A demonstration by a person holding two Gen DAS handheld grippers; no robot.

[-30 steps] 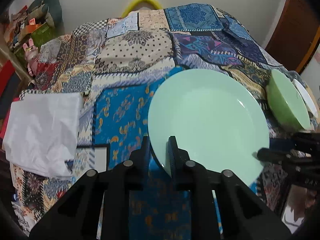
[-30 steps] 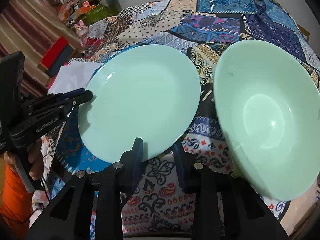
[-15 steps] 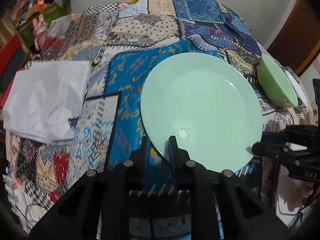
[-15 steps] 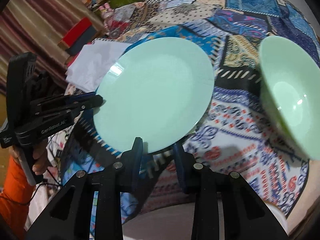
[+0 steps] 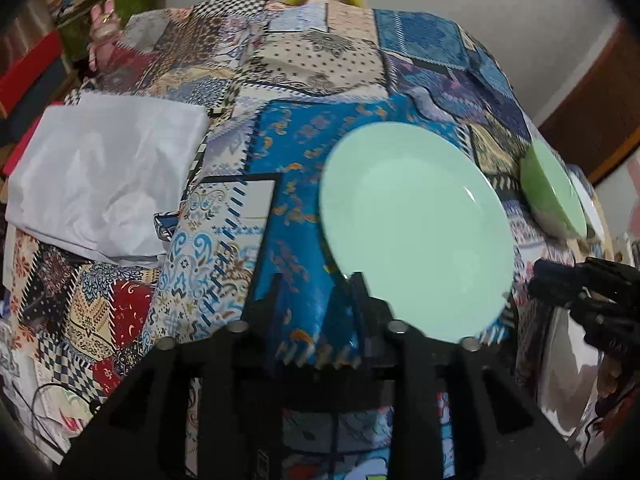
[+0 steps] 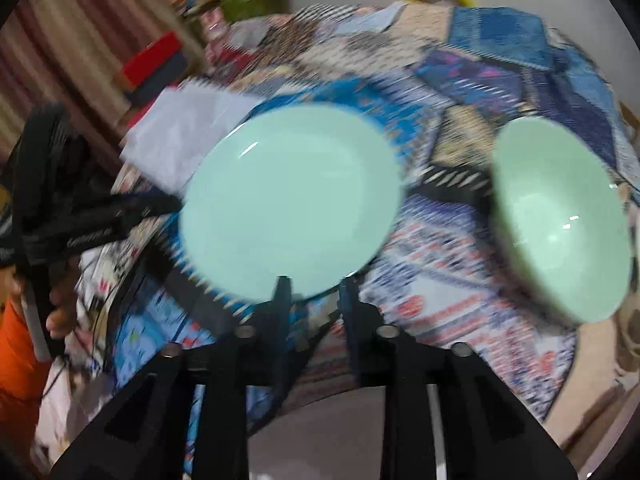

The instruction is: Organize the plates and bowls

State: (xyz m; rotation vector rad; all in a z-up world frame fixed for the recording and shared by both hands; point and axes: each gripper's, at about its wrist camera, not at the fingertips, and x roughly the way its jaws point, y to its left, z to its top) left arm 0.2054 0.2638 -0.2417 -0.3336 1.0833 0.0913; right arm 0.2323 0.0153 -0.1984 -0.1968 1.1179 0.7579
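Observation:
A pale green plate (image 5: 416, 232) (image 6: 292, 204) lies on the patchwork tablecloth (image 5: 304, 60). My left gripper (image 5: 316, 292) has its jaws opening, with only blue cloth between them. The plate's near-left rim sits just beside its right finger. My right gripper (image 6: 315, 290) is shut on the plate's near rim, though that view is blurred. A green bowl (image 5: 552, 196) (image 6: 560, 220) stands tilted to the right of the plate, a little apart from it.
A crumpled white sheet (image 5: 104, 176) lies on the table's left side. Boxes and clutter (image 5: 100, 4) stand beyond the far left corner. A hand (image 6: 60, 312) and an orange sleeve (image 6: 16, 360) hold the left gripper. The cloth hangs over the near table edge.
The left jaws have come off the plate's rim and spread, and the left gripper has shifted left. The plate, still at the right fingertips, now sits further from the bowl.

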